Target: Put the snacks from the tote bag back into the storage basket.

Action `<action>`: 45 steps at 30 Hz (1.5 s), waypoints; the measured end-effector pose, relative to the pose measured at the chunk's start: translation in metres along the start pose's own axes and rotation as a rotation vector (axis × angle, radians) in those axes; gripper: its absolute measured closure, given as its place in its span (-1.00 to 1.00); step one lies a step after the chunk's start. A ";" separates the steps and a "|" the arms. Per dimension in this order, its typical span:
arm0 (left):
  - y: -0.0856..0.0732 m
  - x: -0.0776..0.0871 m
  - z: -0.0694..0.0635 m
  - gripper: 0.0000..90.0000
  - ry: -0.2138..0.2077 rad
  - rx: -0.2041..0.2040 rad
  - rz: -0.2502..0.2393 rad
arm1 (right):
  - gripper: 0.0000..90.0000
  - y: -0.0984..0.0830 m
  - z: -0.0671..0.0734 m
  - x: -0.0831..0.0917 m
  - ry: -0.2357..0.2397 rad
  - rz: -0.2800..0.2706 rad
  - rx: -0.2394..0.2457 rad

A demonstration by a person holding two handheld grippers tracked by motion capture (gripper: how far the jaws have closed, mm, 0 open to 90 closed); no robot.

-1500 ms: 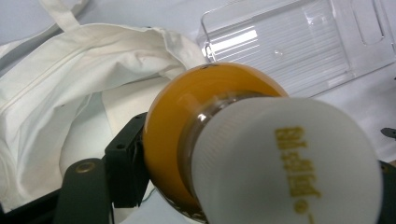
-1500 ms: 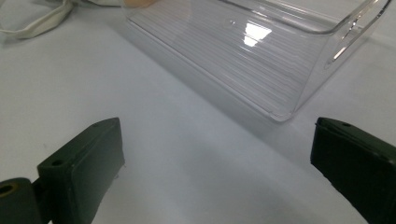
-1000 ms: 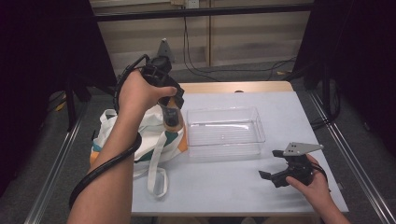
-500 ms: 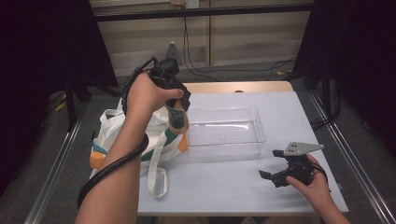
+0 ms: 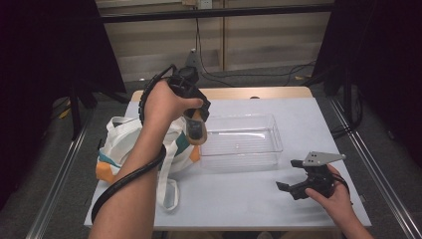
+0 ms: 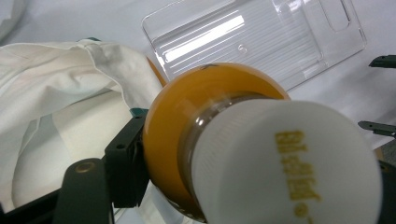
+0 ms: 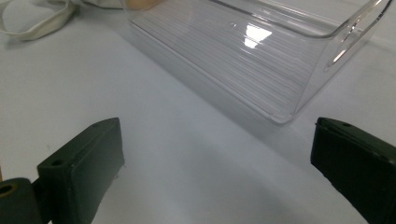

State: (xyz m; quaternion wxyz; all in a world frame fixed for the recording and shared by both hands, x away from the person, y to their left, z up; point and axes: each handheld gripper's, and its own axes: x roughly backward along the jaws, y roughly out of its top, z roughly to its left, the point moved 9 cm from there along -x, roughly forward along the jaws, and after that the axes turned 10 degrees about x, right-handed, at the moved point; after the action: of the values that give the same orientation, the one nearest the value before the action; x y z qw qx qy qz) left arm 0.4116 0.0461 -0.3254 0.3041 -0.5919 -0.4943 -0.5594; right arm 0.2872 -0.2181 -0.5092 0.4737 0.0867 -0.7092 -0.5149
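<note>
a: high view first: the left gripper (image 5: pixel 195 128) is seen raised over the gap between the white cloth bag (image 5: pixel 122 144) and the clear plastic bin (image 5: pixel 241 140), with an orange bottle (image 5: pixel 194 130) clamped between its jaws, neck upward

b: in the left gripper view the same bottle (image 6: pixel 196 135) is seen from its top end; a white cap (image 6: pixel 285 168) with gold lettering is made out there, which cannot be read from above

a: agreed. the bottle is held above the bag's edge, and the bin (image 6: pixel 261 37) lies just past it, empty as far as can be seen

b: the bag's open mouth (image 6: pixel 70 116) is shown close up in that view, while from above only its folds and an orange and teal panel are seen

a: the right gripper (image 5: pixel 298 188) is rested low on the white table (image 5: pixel 239 199), well apart from the bottle

b: its jaws are spread wide with nothing between them, as seen in the right gripper view (image 7: pixel 215 172), where the bin's ribbed wall (image 7: pixel 243 60) is seen at table level

a: a bag strap (image 7: pixel 32 23) is caught at the top corner of that view
</note>
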 end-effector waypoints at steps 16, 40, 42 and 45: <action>0.001 -0.013 -0.009 -0.32 -0.010 -0.014 0.011 | -0.95 0.000 0.001 0.000 0.003 0.000 -0.001; 0.003 -0.037 -0.017 -0.32 -0.003 -0.036 0.038 | -0.95 0.000 0.000 0.001 0.003 -0.002 -0.002; 0.003 -0.039 -0.018 -0.32 -0.005 -0.039 0.042 | -0.95 0.000 0.000 0.001 0.003 -0.003 -0.003; 0.003 -0.042 -0.019 -0.32 -0.006 -0.044 0.045 | -0.95 0.000 0.000 0.000 0.004 -0.003 -0.001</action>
State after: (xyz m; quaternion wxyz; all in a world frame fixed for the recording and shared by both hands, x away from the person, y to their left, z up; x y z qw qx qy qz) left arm 0.4128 0.0175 -0.3615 0.3022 -0.6111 -0.4691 -0.5614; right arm 0.2869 -0.2182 -0.5090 0.4742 0.0885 -0.7080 -0.5158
